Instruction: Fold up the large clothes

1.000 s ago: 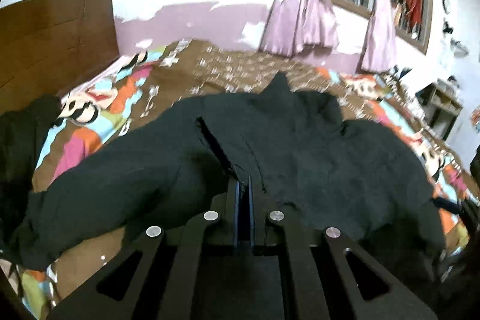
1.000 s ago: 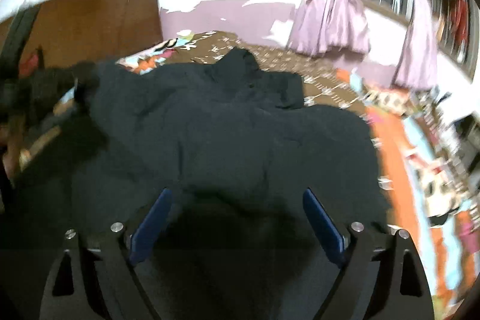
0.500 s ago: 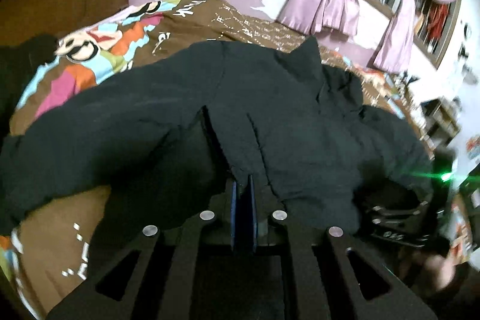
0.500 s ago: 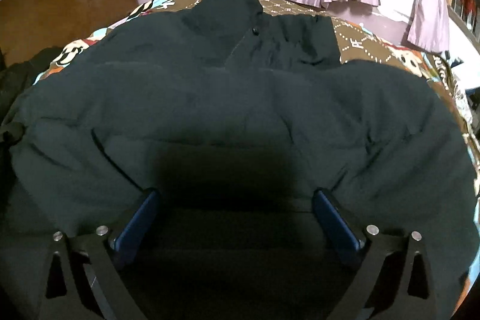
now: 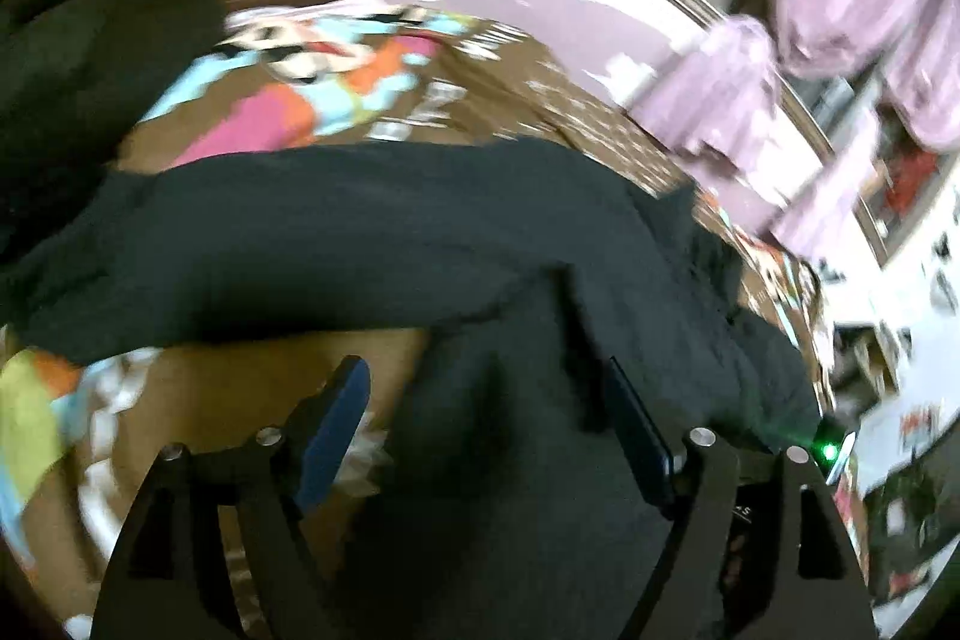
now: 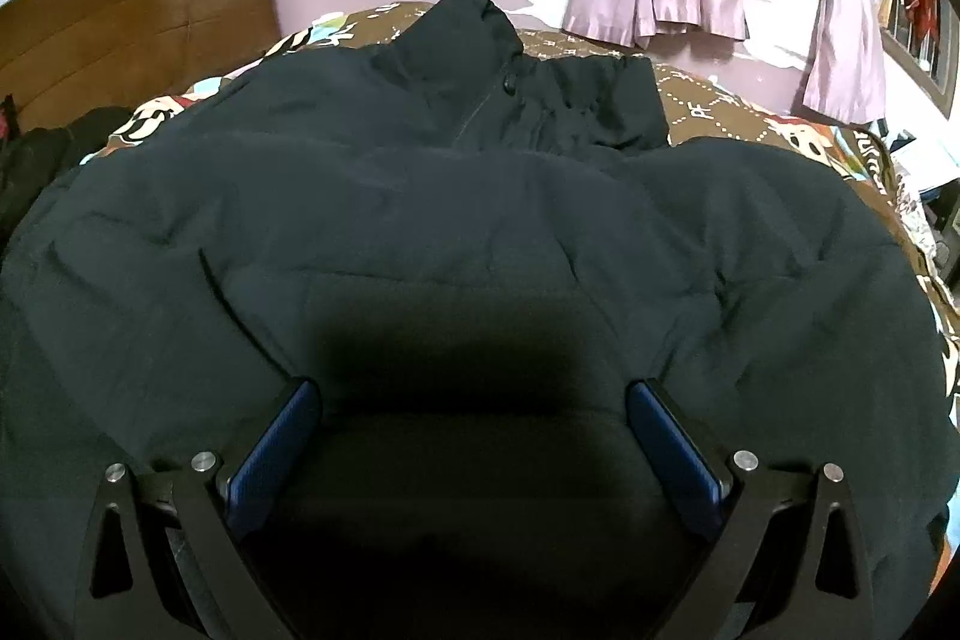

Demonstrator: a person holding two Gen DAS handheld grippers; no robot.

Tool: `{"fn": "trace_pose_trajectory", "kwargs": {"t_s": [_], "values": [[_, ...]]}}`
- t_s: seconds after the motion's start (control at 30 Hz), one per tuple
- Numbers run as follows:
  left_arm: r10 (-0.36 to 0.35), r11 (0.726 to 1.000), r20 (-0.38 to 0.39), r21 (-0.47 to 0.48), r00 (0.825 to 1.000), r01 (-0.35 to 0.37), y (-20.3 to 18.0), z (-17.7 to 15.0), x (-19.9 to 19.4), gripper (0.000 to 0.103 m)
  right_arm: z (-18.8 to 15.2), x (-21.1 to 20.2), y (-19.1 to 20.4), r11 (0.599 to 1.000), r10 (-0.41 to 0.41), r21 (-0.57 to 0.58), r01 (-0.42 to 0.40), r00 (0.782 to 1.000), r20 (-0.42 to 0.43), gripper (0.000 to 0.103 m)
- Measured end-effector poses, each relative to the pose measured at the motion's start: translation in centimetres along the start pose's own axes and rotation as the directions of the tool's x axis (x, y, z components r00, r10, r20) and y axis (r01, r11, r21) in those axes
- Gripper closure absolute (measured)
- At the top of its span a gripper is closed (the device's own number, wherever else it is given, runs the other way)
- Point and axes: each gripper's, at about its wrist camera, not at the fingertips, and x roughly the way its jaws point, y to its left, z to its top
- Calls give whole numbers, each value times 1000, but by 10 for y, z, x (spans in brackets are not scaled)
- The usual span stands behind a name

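**Me:** While my left gripper [image 5: 486, 394] is opening, its blue pads [image 5: 333, 424] stand apart over the near edge of the dark jacket [image 5: 372, 244], cloth below them but nothing pinched. My right gripper [image 6: 471, 430] is spread as wide as it goes, hovering over the jacket's lower body, gripping nothing either.

**Helper:** Where does the jacket lie?

**Me:** Flat across the patterned bedspread [image 6: 708, 106], collar [image 6: 474, 22] towards the wall, sleeves out to both sides.

**Helper:** How will it handle?

**Me:** Soft and puffy, I'd judge, bulky rather than heavy, with a smooth shell that may slip. I'd pinch a hem or a cuff, where the layers are thin enough to bite.

**Helper:** What does each camera give you?

**Me:** My right view shows the whole front, the zip and the wooden headboard [image 6: 138, 16]. My left view, blurred, shows one sleeve stretched across the bedspread, the bare brown sheet beneath it, and another dark garment [image 5: 66, 88] heaped nearby.
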Motion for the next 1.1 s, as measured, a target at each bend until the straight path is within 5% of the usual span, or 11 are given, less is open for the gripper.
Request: {"fn": "trace_pose_trajectory", "kwargs": {"t_s": [0.13,0.23,0.27,0.33,0.6,0.77,0.93,0.97,1.03,1.1], "values": [[116,975,130,-206,985,-88,68,7,-50,29,0,0,2,1000,-13,-5,13,1000,-1,0],[307,932,198,-259,931,-252,108,13,-75,29,2,-6,5,999,-36,0,36,999,-16,0],[373,906,224,-297,900,-302,122,14,-82,29,4,-9,7,999,-44,8,44,999,-16,0],[423,867,233,-383,876,-317,143,18,-84,29,14,-20,15,1000,-14,28,14,1000,7,0],[410,815,184,-514,893,-268,190,22,-66,29,77,-25,106,985,166,-44,-166,986,8,0],[390,803,162,-542,907,-248,212,24,-53,29,94,2,150,985,147,-84,-148,989,-16,0],[402,823,199,-506,894,-257,208,22,-52,32,82,34,162,985,140,-88,-145,988,-67,0],[407,830,221,-494,886,-258,207,22,-56,35,80,36,160,985,154,-73,-158,986,-60,0],[418,841,238,-467,877,-274,202,24,-57,69,78,36,156,983,171,-57,-174,984,-50,0],[458,842,225,-420,860,-338,194,27,-55,89,77,34,155,982,177,-51,-179,983,-44,0]]}}
